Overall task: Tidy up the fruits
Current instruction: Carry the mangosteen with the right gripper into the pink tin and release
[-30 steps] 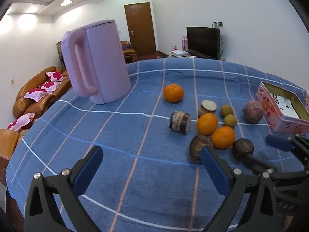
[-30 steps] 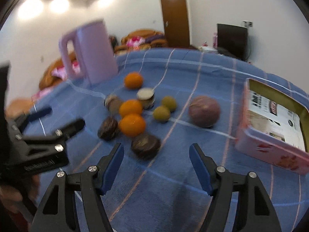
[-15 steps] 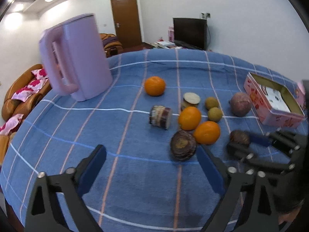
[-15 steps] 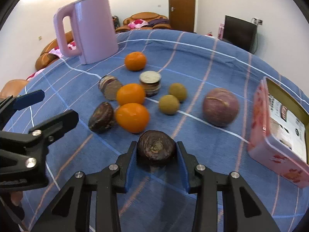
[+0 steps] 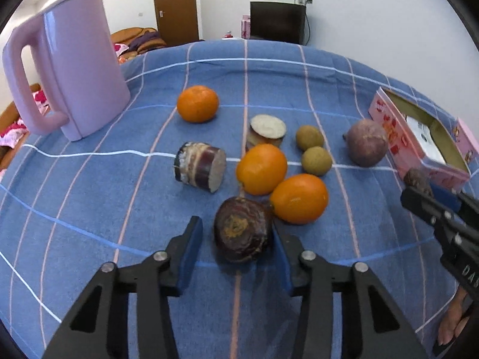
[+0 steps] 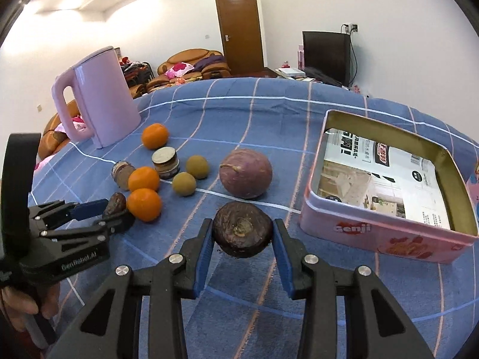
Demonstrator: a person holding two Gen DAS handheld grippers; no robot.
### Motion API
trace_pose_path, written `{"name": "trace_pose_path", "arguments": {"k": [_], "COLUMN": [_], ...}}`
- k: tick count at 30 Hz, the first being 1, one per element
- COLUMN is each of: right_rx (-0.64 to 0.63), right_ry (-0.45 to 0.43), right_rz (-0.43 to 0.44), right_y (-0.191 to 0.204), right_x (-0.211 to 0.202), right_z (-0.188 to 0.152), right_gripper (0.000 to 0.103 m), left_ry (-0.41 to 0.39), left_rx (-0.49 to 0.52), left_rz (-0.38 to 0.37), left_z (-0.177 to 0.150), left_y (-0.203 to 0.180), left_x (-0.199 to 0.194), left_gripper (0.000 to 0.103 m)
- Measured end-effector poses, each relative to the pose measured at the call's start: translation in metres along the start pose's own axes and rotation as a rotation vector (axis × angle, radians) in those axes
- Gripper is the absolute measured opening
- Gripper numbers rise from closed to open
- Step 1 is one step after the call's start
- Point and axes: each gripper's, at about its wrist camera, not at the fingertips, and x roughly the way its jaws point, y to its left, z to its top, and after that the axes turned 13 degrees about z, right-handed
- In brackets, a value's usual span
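My right gripper (image 6: pixel 242 234) is shut on a dark brown water chestnut (image 6: pixel 242 229) and holds it just above the blue checked cloth, left of the pink tin box (image 6: pixel 386 233). Its pads press both sides of it. My left gripper (image 5: pixel 238 236) straddles a second dark chestnut (image 5: pixel 243 233) that lies on the cloth. Its jaws are closing: the right pad touches the chestnut and a gap remains at the left pad. Beyond it lie three oranges (image 5: pixel 262 169), two longans (image 5: pixel 316 157), a purple passion fruit (image 5: pixel 367 143) and two cut sugar cane pieces (image 5: pixel 201 167).
A tall pink kettle (image 5: pixel 74 71) stands at the back left of the table. The tin box (image 5: pixel 419 146) sits open at the right with a printed sheet inside. A person's hand (image 6: pixel 18 302) holds the left gripper (image 6: pixel 101 214) at the left edge.
The left gripper came forward and down over its chestnut and its jaws narrowed. The right gripper shut on the other chestnut, lifted it and carried it right toward the tin.
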Motion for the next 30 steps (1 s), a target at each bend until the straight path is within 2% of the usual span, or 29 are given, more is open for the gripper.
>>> {"name": "trace_pose_path", "arguments": {"k": [1,5,8,13,16,23,30], "right_rx": [0.004,0.005,0.009,0.028,0.051,0.122,0.198], "right_ry": [0.000,-0.027,-0.069,-0.141,-0.170,-0.201,-0.192], "right_rz": [0.005,0.001,-0.008,-0.056,-0.098,-0.239,-0.305], "right_y": [0.000,-0.001,-0.004,-0.021,-0.038,-0.095,-0.147], "right_x": [0.000,-0.005,-0.015,-0.036,-0.048,-0.072,-0.088], "right_z": [0.000,0.001,0.005,0.013,0.015,0.015,0.010], "right_gripper": [0.041,0.041,0.041,0.041,0.041,0.041,0.041], "left_ry": [-0.013,-0.043,-0.111,-0.212,-0.233,-0.244,-0.245], "left_rx": [-0.004,-0.013,-0.021,-0.006,0.035,0.093,0.174], "left_rz": [0.010,0.021,0.028,-0.014,-0.028,-0.147,-0.201], "left_z": [0.000,-0.002,0.000,0.015,0.026,0.050,0.066], "left_y": [0.000,0.002,0.002,-0.017,-0.042,-0.109,-0.178], "left_x": [0.000,-0.006,-0.025,-0.055,-0.062,-0.067,-0.065], "left_gripper": [0.038,0.038,0.038,0.038,0.038,0.038,0.038]}}
